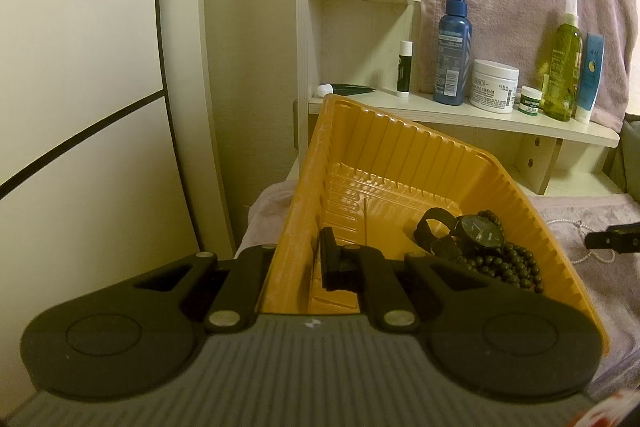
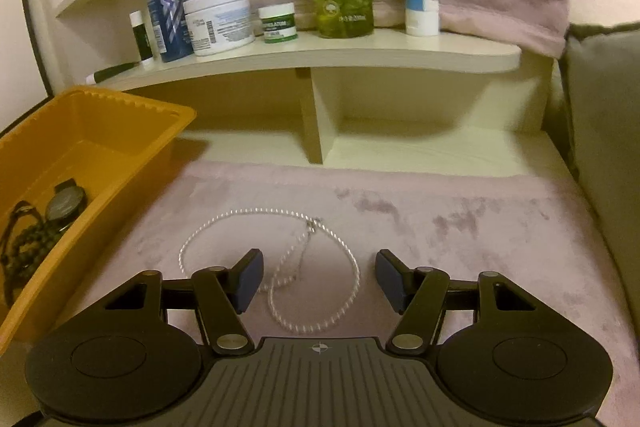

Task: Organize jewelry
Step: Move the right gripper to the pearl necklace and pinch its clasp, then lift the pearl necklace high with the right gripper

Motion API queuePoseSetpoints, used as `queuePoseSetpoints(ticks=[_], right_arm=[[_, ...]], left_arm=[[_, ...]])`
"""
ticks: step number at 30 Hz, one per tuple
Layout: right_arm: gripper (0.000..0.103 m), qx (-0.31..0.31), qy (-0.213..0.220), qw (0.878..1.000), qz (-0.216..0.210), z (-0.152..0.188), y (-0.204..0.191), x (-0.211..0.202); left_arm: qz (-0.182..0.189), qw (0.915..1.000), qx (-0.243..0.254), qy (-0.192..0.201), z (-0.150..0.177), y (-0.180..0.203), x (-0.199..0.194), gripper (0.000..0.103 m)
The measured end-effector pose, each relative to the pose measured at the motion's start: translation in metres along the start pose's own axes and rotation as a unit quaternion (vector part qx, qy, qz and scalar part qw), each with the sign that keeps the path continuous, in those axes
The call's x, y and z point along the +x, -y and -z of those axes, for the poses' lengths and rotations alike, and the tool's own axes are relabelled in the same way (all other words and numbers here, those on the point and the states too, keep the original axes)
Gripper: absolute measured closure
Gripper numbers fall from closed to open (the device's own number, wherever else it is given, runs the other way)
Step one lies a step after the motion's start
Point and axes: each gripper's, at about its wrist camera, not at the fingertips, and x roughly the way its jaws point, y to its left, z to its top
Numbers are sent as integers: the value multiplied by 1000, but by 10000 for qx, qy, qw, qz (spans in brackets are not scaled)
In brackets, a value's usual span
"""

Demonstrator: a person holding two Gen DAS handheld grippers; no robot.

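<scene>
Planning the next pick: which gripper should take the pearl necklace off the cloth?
Right. The right gripper is open directly over the pearl necklace, while the left gripper is shut on the yellow tray wall, holding it tilted.

In the left wrist view the left claw (image 1: 298,263) grips the tray (image 1: 400,163) wall, which hides its left finger, and the tray's near right corner covers part of the beads (image 1: 508,267). Only the tip of the right claw (image 1: 612,241) shows at the right edge. In the right wrist view the tray (image 2: 120,107) is cut by the left edge, the watch (image 2: 66,205) and beads (image 2: 28,247) inside are dim, and the claw body hides the near end of the necklace (image 2: 312,291).
</scene>
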Motion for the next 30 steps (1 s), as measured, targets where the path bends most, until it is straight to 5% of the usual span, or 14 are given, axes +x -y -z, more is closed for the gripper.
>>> queuePoseSetpoints(ticks=[5,17,30], right_arm=[[42,-442,-7,9990,103,-3,-14,18],[100,-604,43,9982,-13,-2,-25,23],[101,-145,581,9968,-539,-30,-23,-22]], left_arm=[[3,10000,-4,-1,0,0,0,95],[2,10000,-1,6,0,0,-1,95],[54,10000,-23,-52,2,0,-2,95]])
